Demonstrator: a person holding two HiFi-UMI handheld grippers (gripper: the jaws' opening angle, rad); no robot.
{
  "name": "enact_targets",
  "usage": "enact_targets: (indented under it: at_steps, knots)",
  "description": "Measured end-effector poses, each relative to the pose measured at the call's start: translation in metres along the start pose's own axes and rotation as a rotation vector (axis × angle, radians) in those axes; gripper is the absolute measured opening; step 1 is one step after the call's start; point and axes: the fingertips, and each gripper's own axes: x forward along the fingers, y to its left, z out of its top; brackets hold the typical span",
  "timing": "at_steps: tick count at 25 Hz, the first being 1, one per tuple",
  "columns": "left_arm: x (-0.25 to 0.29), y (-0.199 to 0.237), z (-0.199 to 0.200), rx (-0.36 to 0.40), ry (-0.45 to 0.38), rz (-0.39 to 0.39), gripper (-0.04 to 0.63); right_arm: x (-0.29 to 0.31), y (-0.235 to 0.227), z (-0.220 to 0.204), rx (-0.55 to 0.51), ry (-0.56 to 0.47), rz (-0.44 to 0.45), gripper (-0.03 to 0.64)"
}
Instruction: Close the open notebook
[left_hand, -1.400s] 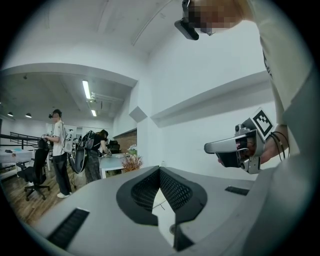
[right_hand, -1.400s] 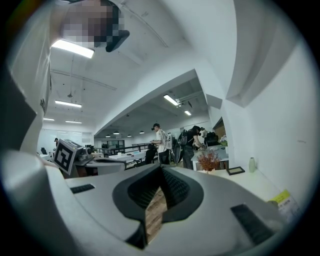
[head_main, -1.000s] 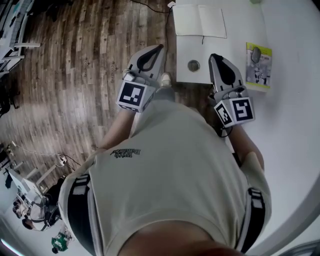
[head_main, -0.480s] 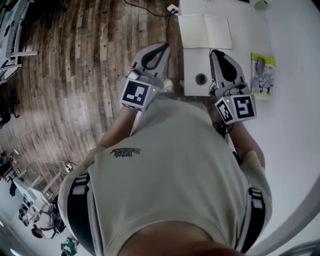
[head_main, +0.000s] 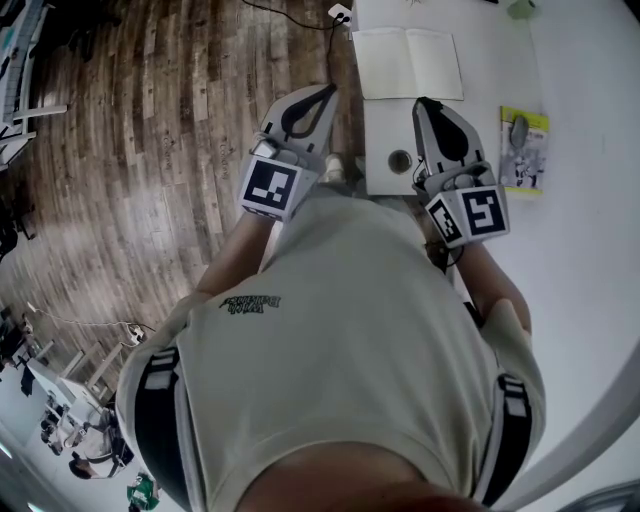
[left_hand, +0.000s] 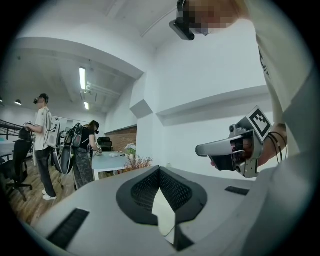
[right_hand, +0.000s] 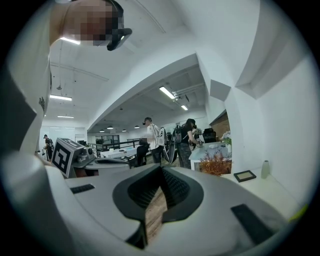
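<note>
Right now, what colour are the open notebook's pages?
Pale cream and unmarked; the open notebook shows best in the head view.

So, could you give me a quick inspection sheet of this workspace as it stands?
Surface: white table, with a round hole near its edge.
Job's things: notebook lies open, not yet closed.
Clutter: green booklet, right of the notebook.
Grippers: left gripper and right gripper are both shut, empty and short of the notebook.
Cables: black cable runs across the floor to a socket strip.
Surroundings: wood floor; people at desks beyond.
</note>
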Motion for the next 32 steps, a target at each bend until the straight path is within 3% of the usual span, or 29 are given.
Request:
enact_targets:
  at_steps: [9, 20, 32]
  knots:
    - [0.002, 0.004, -0.001, -0.008, 0.029, 0.066, 0.012, 0.016, -0.005, -0.009, 0.005, 0.033, 0.073, 0.003]
    - [0.021, 0.013, -0.032, -0.041, 0.064, 0.108, 0.012, 0.044, -0.028, -0.042, -0.019, 0.090, 0.090, 0.005]
    - [0.064, 0.024, -0.121, -0.123, 0.159, 0.096, 0.012, 0.092, -0.042, -0.155, -0.042, 0.350, 0.127, 0.106]
